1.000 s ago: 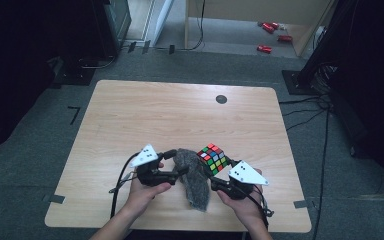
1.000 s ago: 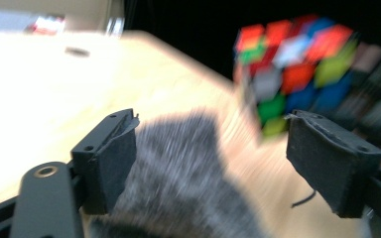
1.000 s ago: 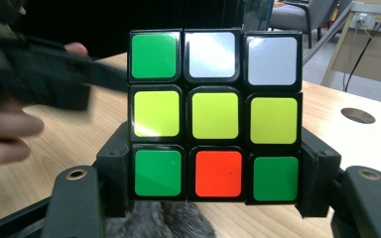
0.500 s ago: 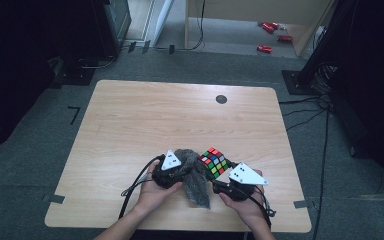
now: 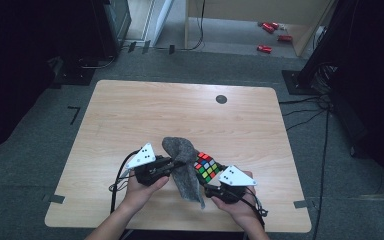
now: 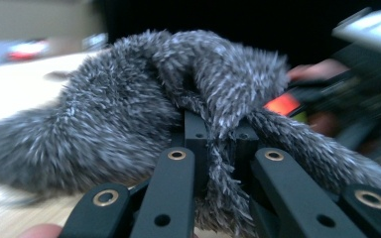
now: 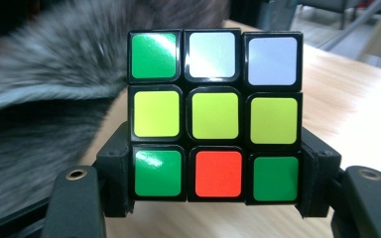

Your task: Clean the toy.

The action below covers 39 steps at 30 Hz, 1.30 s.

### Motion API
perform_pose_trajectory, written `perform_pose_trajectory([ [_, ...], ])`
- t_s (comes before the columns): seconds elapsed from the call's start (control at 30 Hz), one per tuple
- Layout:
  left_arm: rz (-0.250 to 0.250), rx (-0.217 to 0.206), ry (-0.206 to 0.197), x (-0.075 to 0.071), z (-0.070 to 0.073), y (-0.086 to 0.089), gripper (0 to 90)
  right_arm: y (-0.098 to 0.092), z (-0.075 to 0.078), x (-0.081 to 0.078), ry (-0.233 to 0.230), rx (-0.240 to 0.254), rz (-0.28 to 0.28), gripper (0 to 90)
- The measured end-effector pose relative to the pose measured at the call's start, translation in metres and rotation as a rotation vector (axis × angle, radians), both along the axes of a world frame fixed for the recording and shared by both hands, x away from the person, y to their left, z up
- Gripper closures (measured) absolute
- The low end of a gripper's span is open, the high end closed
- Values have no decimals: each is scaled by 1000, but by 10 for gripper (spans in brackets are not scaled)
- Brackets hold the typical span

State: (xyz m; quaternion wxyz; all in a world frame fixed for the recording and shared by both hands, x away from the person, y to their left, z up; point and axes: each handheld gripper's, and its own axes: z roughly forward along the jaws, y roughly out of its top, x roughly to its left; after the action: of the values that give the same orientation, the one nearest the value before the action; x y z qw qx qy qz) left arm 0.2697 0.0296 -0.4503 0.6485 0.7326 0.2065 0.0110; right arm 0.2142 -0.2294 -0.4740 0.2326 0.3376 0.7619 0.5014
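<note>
A grey fuzzy cloth (image 5: pixel 182 167) is bunched at the table's front middle, raised at its left end. My left gripper (image 5: pixel 176 164) is shut on a fold of it; its jaws have just been closing, and the cloth (image 6: pixel 178 99) is pinched between them in the left gripper view. To the right, my right gripper (image 5: pixel 211 176) is shut on a colourful puzzle cube (image 5: pixel 207 167). In the right gripper view the cube (image 7: pixel 214 116) sits squarely between the jaws, showing green, white, yellow and red squares, with the cloth (image 7: pixel 54 74) beside it on the left.
The wooden table (image 5: pixel 180 115) has a small dark round hole (image 5: pixel 221 99) near its far right. Beyond the far edge, red objects (image 5: pixel 265 48) lie on the floor. Cables trail from both grippers over the front edge.
My left gripper moved right into the cloth, shut on a fold and lifted that end up. The cloth now stands higher next to the cube. The right gripper and cube stayed put.
</note>
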Motion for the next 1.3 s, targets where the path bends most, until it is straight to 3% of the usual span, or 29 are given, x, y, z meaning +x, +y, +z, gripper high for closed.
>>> perform_pose_trajectory([
  [0.07,-47,-37,0,-4,2,-3,849,9,-1,-2,-9,-25,24,341],
  [0.13,-39,-23,-2,-4,3,-4,848,17,-1,-5,-21,-48,44,341],
  [0.23,9,2,70,5,-2,2,849,20,2,-8,-53,-78,45,342],
  [0.3,14,-6,120,11,-6,6,849,18,5,-10,-68,-75,58,342],
  [0.4,5,-24,137,11,-5,8,849,17,8,-12,-85,-70,64,342],
  [0.5,-62,-80,114,4,1,3,847,18,8,-11,-84,-55,72,342],
  [0.57,-32,-51,59,-2,5,0,845,19,7,-11,-84,-61,71,342],
  [0.6,-24,-45,57,-2,5,0,846,19,8,-11,-86,-64,63,342],
  [0.7,42,-2,86,5,-1,4,846,17,10,-11,-93,-65,53,342],
  [0.77,54,-7,113,9,-5,9,846,14,12,-12,-97,-51,52,342],
  [0.83,26,-40,125,7,-3,9,846,14,13,-12,-97,-42,56,342],
  [0.93,-47,-71,76,-3,5,0,844,17,11,-11,-86,-48,55,342],
  [1.0,-31,-32,42,-6,8,-3,843,18,10,-10,-85,-64,55,342],
  [1.13,55,50,66,3,-1,3,844,15,11,-11,-90,-75,39,342],
  [1.2,58,38,87,5,-3,6,844,14,12,-11,-90,-63,38,342],
  [1.27,46,27,70,1,0,4,844,15,12,-11,-90,-56,44,342],
  [1.3,15,7,52,-2,4,2,844,16,11,-11,-86,-53,47,342],
])
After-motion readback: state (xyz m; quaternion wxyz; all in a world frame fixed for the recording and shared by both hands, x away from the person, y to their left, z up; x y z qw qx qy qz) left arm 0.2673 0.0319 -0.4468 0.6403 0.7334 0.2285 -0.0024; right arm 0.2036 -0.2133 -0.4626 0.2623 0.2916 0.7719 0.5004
